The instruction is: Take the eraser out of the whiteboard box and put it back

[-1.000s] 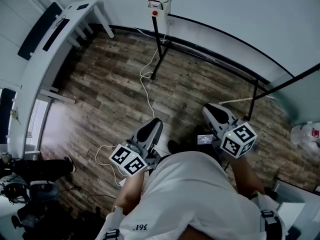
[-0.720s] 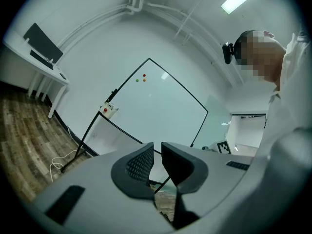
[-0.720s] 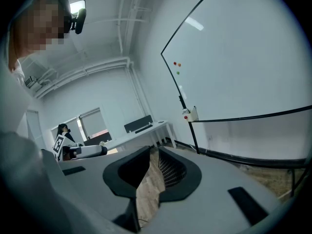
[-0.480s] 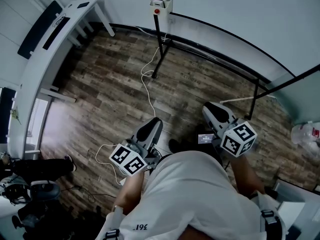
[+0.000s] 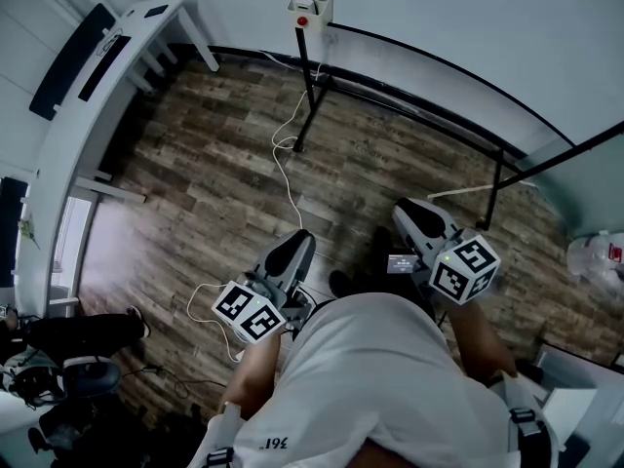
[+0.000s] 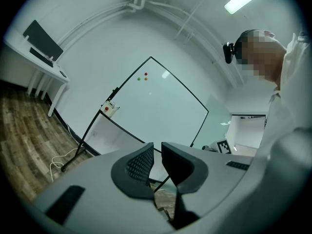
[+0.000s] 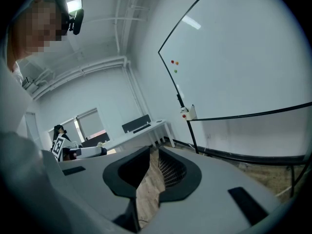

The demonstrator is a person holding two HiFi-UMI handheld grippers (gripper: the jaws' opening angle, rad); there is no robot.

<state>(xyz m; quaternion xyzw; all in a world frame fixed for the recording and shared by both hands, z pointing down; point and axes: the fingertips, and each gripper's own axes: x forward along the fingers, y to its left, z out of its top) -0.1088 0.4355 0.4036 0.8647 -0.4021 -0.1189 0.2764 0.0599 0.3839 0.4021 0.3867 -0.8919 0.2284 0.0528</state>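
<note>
– Two questions: is anything being held, and where is the eraser?
– Nothing is held. The left gripper [image 6: 157, 151] and the right gripper [image 7: 154, 155] each have their jaws a narrow gap apart with nothing between them. The eraser shows in no view. Presumably it sits inside the whiteboard box [image 5: 312, 9], the small pale case with a red button on the stand's pole, at the far left edge of the whiteboard [image 6: 161, 106].
– So the step in hand is the approach?
– It looks so. The person [image 5: 380, 378] stands well apart from the box, with wooden floor [image 5: 224, 183] between, so walking nearer comes first. A white cable [image 5: 285, 164] trails across the floor from the foot of the stand and wants stepping around.
– Advice for the reach?
– Widen one gripper's jaws before arriving. The box's opening cannot be made out from here, so find it before going in, then close squarely on the eraser's sides. Keep the other gripper clear of the pole.
</note>
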